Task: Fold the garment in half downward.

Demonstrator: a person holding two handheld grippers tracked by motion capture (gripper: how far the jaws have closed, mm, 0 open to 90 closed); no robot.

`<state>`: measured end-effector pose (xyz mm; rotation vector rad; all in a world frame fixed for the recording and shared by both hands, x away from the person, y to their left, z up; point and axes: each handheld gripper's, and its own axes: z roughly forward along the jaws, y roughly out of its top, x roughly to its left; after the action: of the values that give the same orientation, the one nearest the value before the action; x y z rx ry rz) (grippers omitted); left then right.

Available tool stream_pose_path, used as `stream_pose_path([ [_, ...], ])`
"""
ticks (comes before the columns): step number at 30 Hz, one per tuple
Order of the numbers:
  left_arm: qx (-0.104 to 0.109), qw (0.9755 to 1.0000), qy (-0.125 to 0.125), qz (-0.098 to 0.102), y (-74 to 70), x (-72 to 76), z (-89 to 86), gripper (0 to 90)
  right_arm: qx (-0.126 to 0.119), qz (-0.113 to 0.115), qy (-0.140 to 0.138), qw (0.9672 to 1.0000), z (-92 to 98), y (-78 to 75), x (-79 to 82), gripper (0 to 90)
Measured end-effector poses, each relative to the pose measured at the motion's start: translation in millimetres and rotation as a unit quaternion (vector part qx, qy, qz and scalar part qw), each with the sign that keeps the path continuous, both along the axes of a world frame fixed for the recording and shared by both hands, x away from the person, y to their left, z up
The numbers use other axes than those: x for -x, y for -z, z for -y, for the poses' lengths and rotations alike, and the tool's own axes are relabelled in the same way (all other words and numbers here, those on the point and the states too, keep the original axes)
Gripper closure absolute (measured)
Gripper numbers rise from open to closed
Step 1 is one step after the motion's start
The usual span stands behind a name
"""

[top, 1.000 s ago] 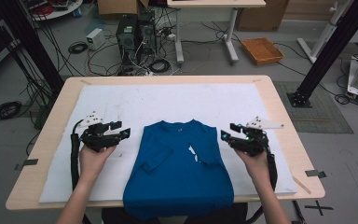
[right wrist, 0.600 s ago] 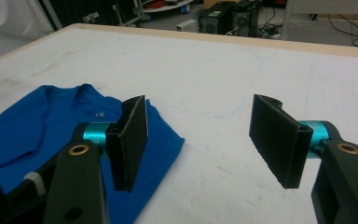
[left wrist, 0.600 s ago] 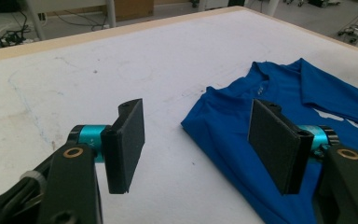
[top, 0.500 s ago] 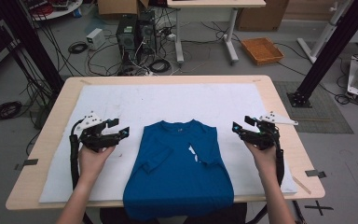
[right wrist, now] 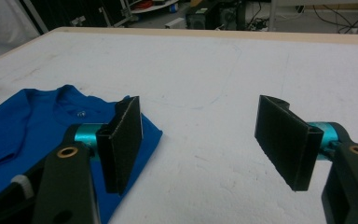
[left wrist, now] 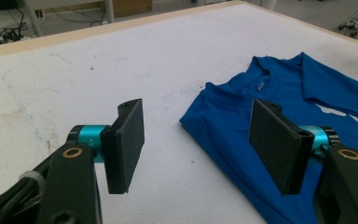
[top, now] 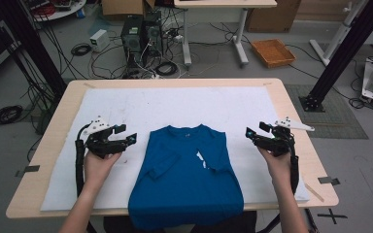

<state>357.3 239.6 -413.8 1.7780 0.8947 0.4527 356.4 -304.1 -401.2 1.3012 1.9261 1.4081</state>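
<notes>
A blue T-shirt [top: 187, 179] lies flat on the white mat [top: 184, 107], collar towards the far side and both sleeves folded in over the chest. My left gripper [top: 128, 135] hovers just left of its shoulder, open, its jaws having just widened with nothing pinched. In the left gripper view [left wrist: 199, 135] the shirt [left wrist: 279, 88] edge lies on the mat below and to the right. My right gripper [top: 253, 134] hovers off the shirt's right side, open, its jaws still spreading lately and empty. In the right gripper view [right wrist: 200, 135] the shirt [right wrist: 28, 126] lies behind the left jaw.
The mat covers most of a wooden table [top: 175, 82]. Beyond its far edge, on the floor, are computer towers [top: 138, 36], loose cables and an orange tray [top: 273, 52]. Black frame posts stand at both far corners.
My right gripper has moved to the right, away from the shirt's edge, and its jaws have opened wider. My left gripper has stayed where it was.
</notes>
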Motion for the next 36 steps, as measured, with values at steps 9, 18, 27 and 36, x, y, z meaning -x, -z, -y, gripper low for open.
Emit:
stream_pose_path([
  [9,0.0,0.9994,-0.002,-0.034,2.2,-13.6,13.7,37.0,-0.004,-0.018,-0.007,0.9998,-12.1,7.8,-14.6,33.8],
  [18,0.0,0.9966,0.007,-0.083,7.4,-40.7,41.3,45.7,0.008,-0.048,-0.025,0.9985,-40.9,17.6,-39.1,42.7],
  [27,0.003,0.9907,-0.001,-0.136,24.3,-64.4,58.9,55.5,0.026,-0.103,-0.019,0.9941,-57.8,41.1,-62.4,58.1],
  [36,-0.007,0.9871,-0.003,-0.16,30.5,-66.5,64.0,60.7,0.051,-0.116,-0.034,0.9913,-72.3,49.9,-65.3,69.3],
])
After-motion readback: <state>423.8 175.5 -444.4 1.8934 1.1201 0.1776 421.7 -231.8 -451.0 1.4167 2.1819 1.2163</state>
